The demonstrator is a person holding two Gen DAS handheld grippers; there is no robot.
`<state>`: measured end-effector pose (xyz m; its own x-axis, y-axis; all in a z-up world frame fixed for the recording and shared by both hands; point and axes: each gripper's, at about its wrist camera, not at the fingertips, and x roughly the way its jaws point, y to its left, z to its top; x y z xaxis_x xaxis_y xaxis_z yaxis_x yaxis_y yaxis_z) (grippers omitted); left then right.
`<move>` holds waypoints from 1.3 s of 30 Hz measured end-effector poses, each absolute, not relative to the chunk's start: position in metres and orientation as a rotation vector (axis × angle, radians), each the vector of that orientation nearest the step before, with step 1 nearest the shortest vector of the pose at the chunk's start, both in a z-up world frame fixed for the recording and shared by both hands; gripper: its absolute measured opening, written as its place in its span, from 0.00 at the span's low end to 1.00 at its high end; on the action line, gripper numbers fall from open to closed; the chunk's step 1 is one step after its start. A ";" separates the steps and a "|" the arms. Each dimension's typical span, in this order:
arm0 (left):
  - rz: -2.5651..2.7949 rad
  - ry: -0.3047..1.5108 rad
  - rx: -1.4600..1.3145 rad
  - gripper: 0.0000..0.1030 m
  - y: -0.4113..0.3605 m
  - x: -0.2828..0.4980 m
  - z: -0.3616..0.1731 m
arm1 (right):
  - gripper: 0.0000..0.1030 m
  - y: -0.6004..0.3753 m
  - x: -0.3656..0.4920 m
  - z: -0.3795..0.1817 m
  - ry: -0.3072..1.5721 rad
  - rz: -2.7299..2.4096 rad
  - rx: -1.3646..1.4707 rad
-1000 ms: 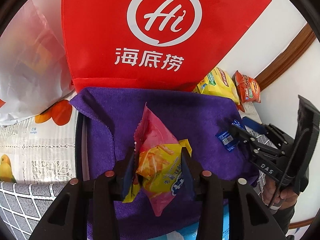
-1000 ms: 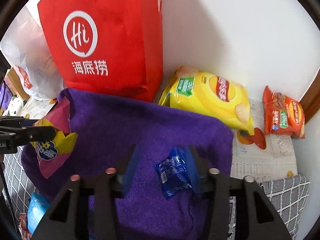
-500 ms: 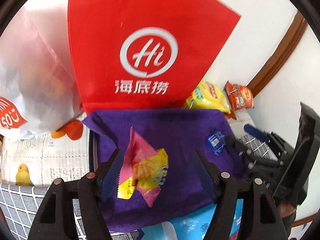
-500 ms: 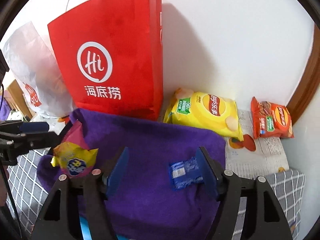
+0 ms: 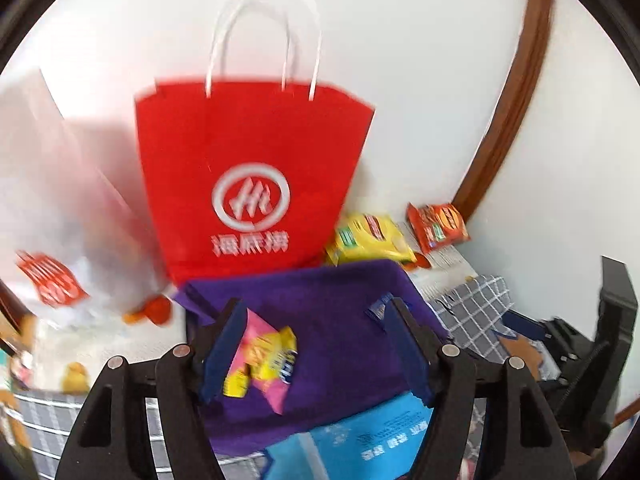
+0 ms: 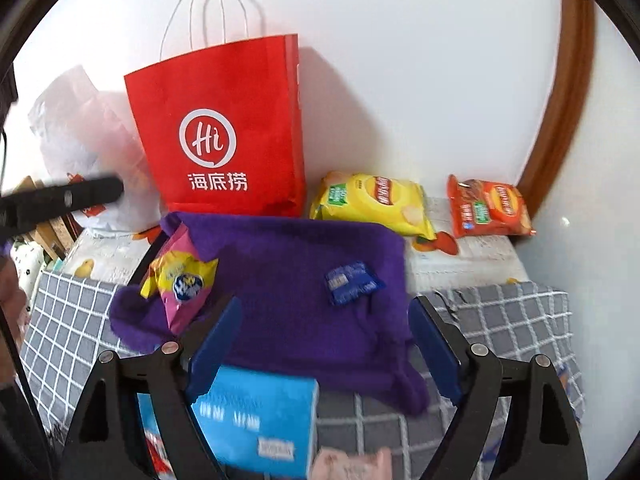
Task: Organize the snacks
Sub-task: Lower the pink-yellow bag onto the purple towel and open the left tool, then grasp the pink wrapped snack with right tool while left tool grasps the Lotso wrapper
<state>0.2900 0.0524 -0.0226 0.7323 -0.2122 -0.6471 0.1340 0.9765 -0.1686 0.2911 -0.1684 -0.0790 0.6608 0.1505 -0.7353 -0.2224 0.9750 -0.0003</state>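
Observation:
A pink and yellow snack bag [image 5: 264, 356] lies on the left of a purple cloth [image 5: 332, 296]. My left gripper [image 5: 316, 344] hangs open above it, with the pads clear of the bag. A small blue packet [image 6: 350, 282] rests on the right of the purple cloth [image 6: 288, 272]. My right gripper [image 6: 324, 340] is raised and drawn back from it, its jaws opening with nothing between them. The pink bag [image 6: 180, 276] also shows in the right wrist view. A yellow chip bag [image 6: 372, 200] and an orange chip bag [image 6: 488, 208] lie by the wall.
A red paper bag [image 6: 224, 128] with white handles stands against the wall behind the cloth, with a white plastic bag [image 6: 80, 120] to its left. A blue box [image 6: 256, 412] lies at the near edge. Grey checked fabric [image 6: 500, 320] covers the surface.
Both grippers have let go of their snacks and opened. They have risen and pulled back, so the pink bag and the blue packet now lie free on the purple cloth.

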 end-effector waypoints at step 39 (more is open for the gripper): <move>-0.122 0.862 -0.211 0.79 0.069 0.153 -0.106 | 0.74 -0.196 0.169 -0.160 0.957 0.284 0.049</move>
